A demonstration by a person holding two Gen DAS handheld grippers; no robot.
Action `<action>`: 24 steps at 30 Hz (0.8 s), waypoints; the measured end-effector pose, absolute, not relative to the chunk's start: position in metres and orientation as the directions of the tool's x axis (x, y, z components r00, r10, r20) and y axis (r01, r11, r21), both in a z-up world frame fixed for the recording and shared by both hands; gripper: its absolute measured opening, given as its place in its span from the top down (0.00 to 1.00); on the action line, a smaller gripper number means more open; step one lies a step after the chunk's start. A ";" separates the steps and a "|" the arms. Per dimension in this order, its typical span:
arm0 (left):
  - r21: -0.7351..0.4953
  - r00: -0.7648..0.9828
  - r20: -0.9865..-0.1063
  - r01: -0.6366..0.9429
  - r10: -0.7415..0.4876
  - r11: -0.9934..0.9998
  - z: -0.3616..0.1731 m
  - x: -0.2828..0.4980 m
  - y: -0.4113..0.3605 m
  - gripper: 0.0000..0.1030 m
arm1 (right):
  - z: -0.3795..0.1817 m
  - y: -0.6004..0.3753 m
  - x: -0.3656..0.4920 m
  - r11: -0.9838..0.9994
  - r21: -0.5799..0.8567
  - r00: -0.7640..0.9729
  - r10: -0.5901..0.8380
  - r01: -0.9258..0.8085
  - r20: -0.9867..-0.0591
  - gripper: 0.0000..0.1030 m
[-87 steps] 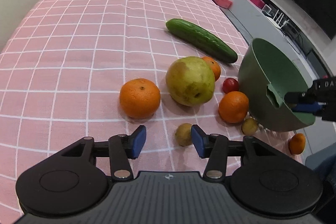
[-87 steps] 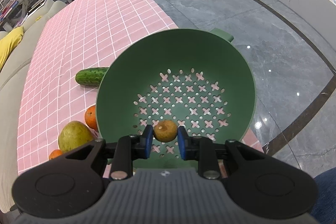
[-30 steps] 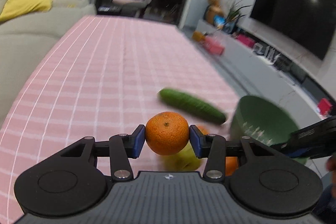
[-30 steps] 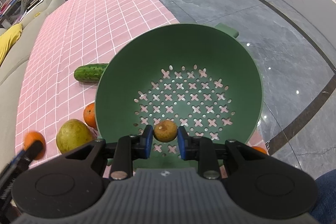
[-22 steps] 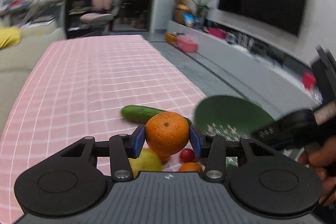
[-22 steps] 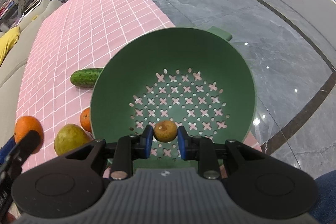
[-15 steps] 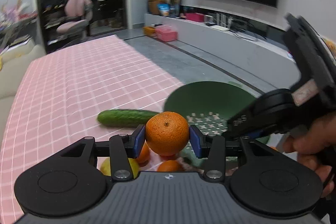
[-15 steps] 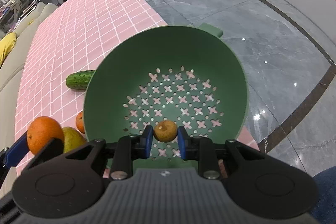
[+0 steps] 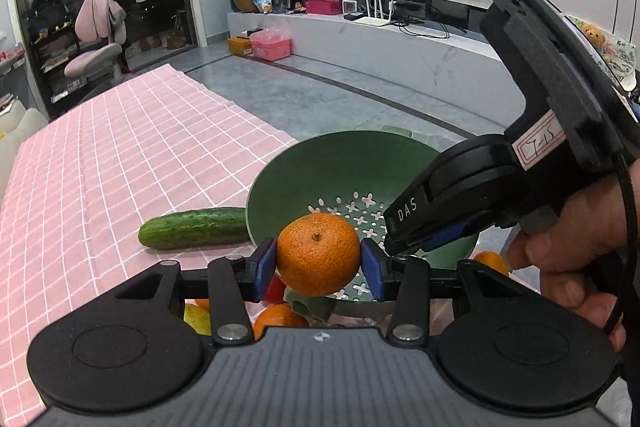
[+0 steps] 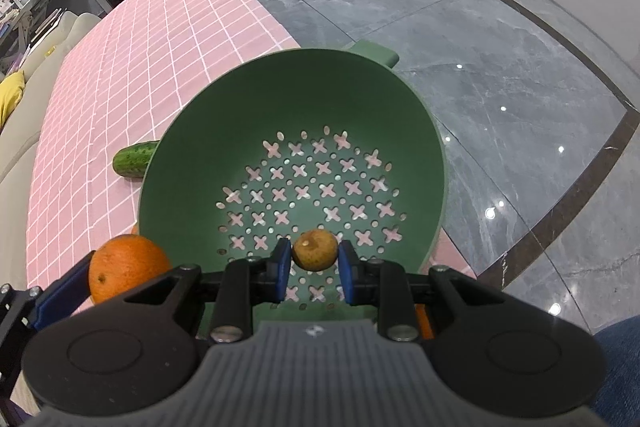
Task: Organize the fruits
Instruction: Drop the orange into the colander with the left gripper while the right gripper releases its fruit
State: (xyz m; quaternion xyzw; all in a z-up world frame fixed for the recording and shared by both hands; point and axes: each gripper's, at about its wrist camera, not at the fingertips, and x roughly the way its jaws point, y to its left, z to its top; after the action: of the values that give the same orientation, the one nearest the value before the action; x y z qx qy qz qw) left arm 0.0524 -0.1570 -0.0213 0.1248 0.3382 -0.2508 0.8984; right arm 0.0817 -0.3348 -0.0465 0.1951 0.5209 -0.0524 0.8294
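My left gripper (image 9: pixel 319 264) is shut on an orange (image 9: pixel 318 253) and holds it in the air just before the near rim of the green colander (image 9: pixel 288 183). The same orange shows at the lower left of the right wrist view (image 10: pixel 126 265). My right gripper (image 10: pixel 313 265) is shut on a small brown fruit (image 10: pixel 314 249) and holds it over the colander's (image 10: pixel 192 147) perforated bottom. The right gripper's body (image 9: pixel 500 183) is at the colander's right side in the left wrist view.
A cucumber (image 9: pixel 192 227) lies on the pink checked tablecloth (image 9: pixel 100 163) left of the colander. Below my left gripper are a pear (image 9: pixel 197 319), a red fruit (image 9: pixel 275 289) and more oranges (image 9: pixel 278 319). Another orange (image 9: pixel 490 262) lies right of the colander. The table edge and grey floor (image 10: pixel 500 67) are beyond.
My left gripper took the orange off the cloth, lifted it and swung right to the colander's rim. The right gripper stays over the colander with the small brown fruit.
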 end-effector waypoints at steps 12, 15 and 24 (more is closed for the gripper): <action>0.031 0.671 -0.640 0.510 -0.375 0.860 -0.014 0.051 -0.150 0.36 | -0.045 -0.337 0.081 0.911 0.280 0.462 0.116 0.303 -0.879 0.70; 0.007 0.682 -0.631 0.480 -0.369 0.877 -0.015 0.052 -0.142 0.36 | -0.043 -0.339 0.079 0.912 0.277 0.472 0.108 0.303 -0.875 0.70; -0.086 0.714 -0.618 0.355 -0.329 0.931 -0.023 0.049 -0.095 0.36 | -0.032 -0.349 0.063 0.916 0.286 0.506 0.112 0.280 -0.855 0.69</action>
State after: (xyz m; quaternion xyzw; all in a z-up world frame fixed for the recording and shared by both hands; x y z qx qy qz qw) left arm 0.0493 -0.0950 -0.0233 0.0197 0.3301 -0.1850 0.9254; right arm 0.0630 -0.3486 -0.0317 0.1983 0.4946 -0.0496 0.8448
